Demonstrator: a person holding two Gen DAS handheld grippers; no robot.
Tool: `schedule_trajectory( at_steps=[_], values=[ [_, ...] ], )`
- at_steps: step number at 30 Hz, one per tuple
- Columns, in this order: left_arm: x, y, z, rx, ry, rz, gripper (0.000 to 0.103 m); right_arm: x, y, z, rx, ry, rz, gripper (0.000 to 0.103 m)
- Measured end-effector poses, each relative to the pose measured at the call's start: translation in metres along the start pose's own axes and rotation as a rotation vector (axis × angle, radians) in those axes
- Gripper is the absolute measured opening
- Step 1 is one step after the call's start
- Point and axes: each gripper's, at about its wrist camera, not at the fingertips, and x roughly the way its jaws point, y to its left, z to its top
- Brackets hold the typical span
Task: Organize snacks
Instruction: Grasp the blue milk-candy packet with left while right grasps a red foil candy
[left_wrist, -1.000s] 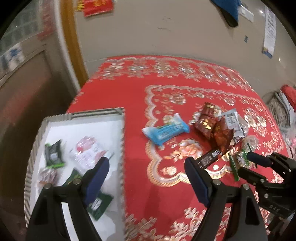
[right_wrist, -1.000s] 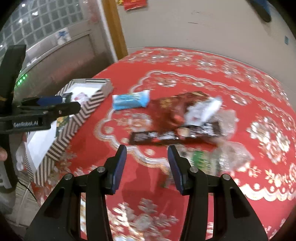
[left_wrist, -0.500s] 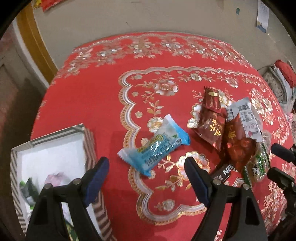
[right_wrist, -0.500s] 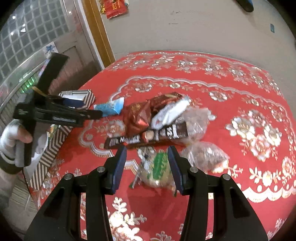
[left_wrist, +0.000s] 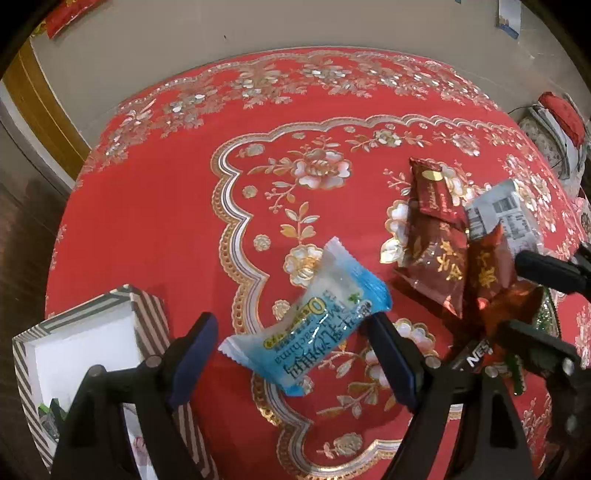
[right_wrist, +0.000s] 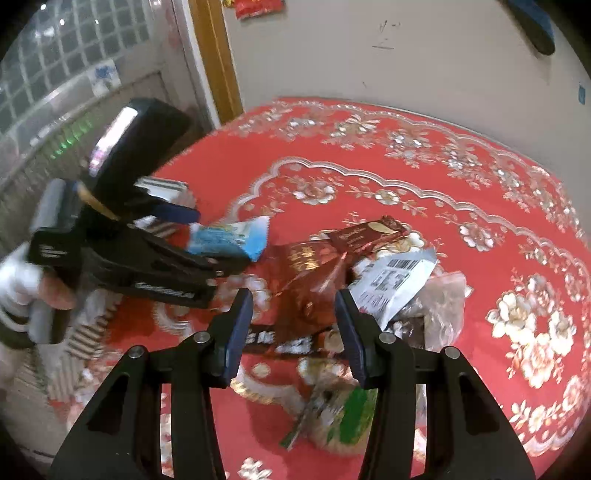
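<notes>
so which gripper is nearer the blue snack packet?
Left. The left gripper is open with the blue snack packet lying between its fingers. The right gripper, also open, sits further right over the dark red packets, apart from the blue one.

A red-clothed table against a plain beige wall.

The tablecloth (left_wrist: 155, 206) is red with gold and silver flower borders, and it covers the whole table. Just behind the table rises the beige wall (right_wrist: 369, 51), lightly scuffed. Left of the table a yellow-brown door frame (right_wrist: 216, 55) runs up the wall, with a red paper decoration (right_wrist: 258, 7) hung near its top. Further left of the frame is a glass-block window (right_wrist: 48, 66) letting in pale daylight. A paper notice (left_wrist: 509, 18) hangs on the wall to the table's right.
</notes>
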Motion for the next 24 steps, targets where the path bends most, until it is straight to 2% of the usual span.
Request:
schedule_trajectory(
  at_steps=[5,7,10,11,16,24],
  values=[
    [0.002,0.001,0.002,-0.006,0.000,-0.012,0.084,0.021,-0.009,-0.002,0.016,0.036,0.048,0.046],
    [0.000,0.000,0.002,0.010,-0.006,-0.037,0.075,0.024,-0.014,-0.008,0.027,0.032,0.098,0.038],
    [-0.005,-0.006,0.000,0.037,-0.026,-0.062,0.047,0.017,-0.017,-0.016,0.028,-0.006,0.107,0.037],
    [-0.007,-0.008,-0.001,0.046,-0.032,-0.060,0.032,0.014,-0.018,-0.018,0.028,-0.019,0.113,0.036],
    [-0.012,-0.013,-0.006,0.047,-0.041,-0.043,0.030,-0.002,-0.018,-0.027,0.039,-0.057,0.127,0.035],
    [-0.050,-0.008,-0.026,-0.009,-0.113,-0.046,0.030,-0.023,-0.007,-0.039,0.037,-0.096,0.144,0.035]
  ],
)
